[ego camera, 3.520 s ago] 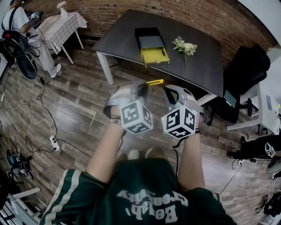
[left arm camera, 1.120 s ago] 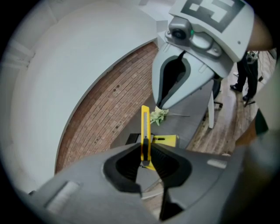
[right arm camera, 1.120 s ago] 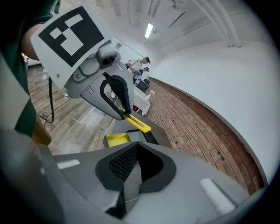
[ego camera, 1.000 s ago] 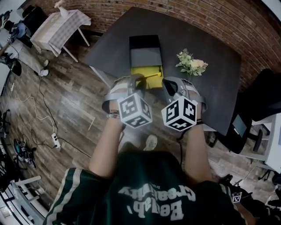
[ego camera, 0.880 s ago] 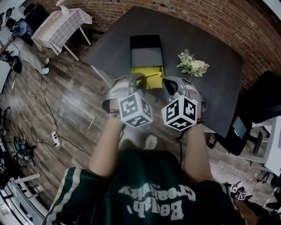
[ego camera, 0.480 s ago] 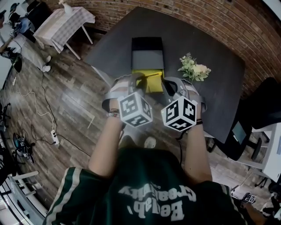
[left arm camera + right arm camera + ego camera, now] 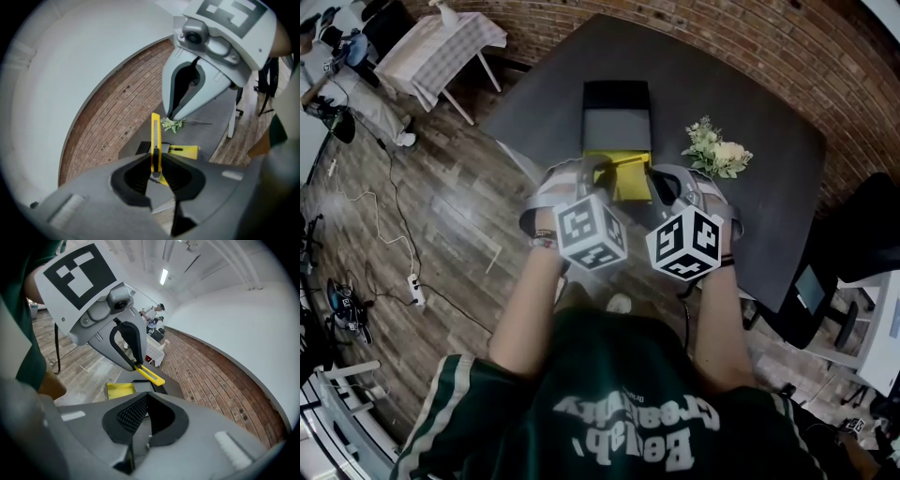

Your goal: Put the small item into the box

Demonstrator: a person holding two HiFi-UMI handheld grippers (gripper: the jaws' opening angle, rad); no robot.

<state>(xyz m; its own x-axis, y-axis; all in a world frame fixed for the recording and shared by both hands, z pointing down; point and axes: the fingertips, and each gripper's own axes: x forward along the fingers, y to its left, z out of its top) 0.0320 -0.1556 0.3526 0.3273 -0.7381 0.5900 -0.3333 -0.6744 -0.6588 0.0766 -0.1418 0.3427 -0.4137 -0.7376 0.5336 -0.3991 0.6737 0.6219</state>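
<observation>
The left gripper [image 7: 154, 176] has its jaws narrowed on the near end of a yellow utility knife [image 7: 155, 140]. Most of the handle sticks out ahead, toward the open box [image 7: 630, 180] at frame centre in the head view. The right gripper [image 7: 146, 397] rides just beside it, its jaws closed together with nothing between them. Both hang at the near edge of the dark bench [image 7: 741, 94], and a flower sprig [image 7: 717, 155] lies to the right of the box.

The hold is the weak point, I judge. Pinched at one end only, the knife could swivel or slip. Its tip might catch the box's yellow wall. If it is released too soon, it could fall on the bench edge or the floor.
</observation>
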